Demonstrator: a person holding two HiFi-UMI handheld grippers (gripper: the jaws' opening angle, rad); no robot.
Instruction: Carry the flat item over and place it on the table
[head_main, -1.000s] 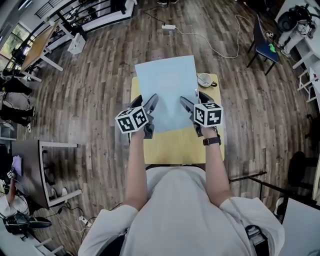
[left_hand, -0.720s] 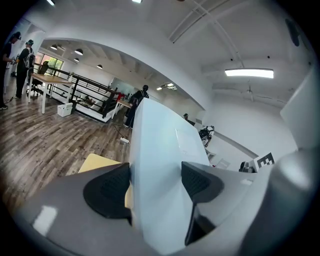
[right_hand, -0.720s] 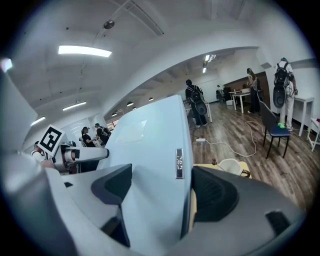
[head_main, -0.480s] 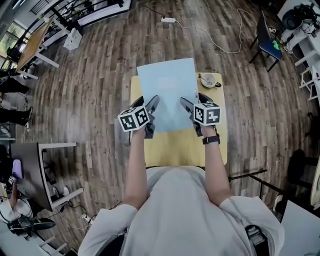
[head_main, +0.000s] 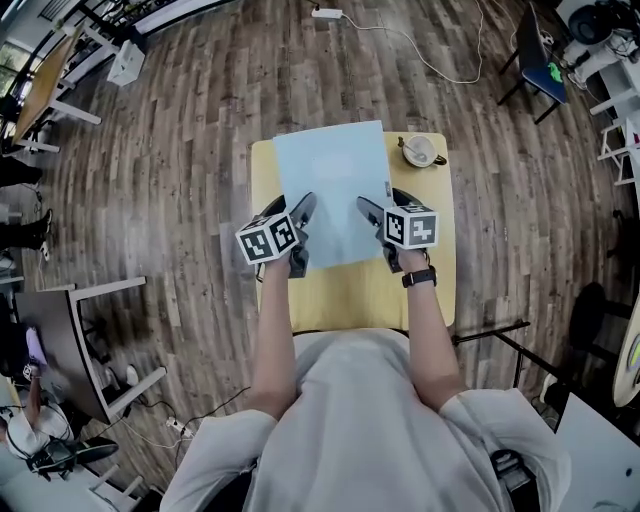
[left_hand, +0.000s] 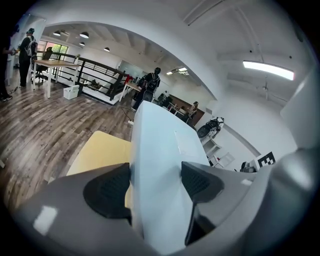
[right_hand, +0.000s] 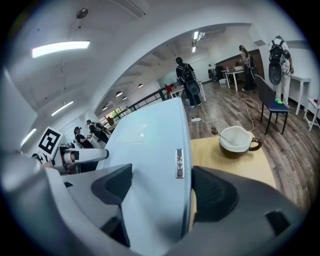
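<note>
While standing at the near side of a small yellow table (head_main: 350, 292), holding a pale blue flat board (head_main: 333, 180) out over it with both tools. Near left part of the board pinched by the left gripper (head_main: 301, 212), near right part by the right gripper (head_main: 369, 212). From the left gripper view: both dark ribbed pads (left_hand: 107, 192) pressed against the board, one on each face, board seen edge-on and running away between them, a strip of tabletop showing to its left. From the right gripper view: jaws likewise closed on the board, with a small silver tag (right_hand: 179, 163) set on the board's right edge just ahead of the right-hand pad. Board raised off the tabletop at the gripped end; far end reaching slightly past the table's far edge in the head view; cannot tell whether any part rests on the top. Beside the board's far right corner, standing on the table and apart from the board, a white cup (head_main: 418, 151) with a brown handle. Dark watch (head_main: 418, 278) on the right wrist. Around the table, wood-plank floor (head_main: 170, 170); beyond the far edge, a white power strip (head_main: 327, 13) with its cord trailing right; off to the far right, a chair (head_main: 538, 75) with a blue seat.
</note>
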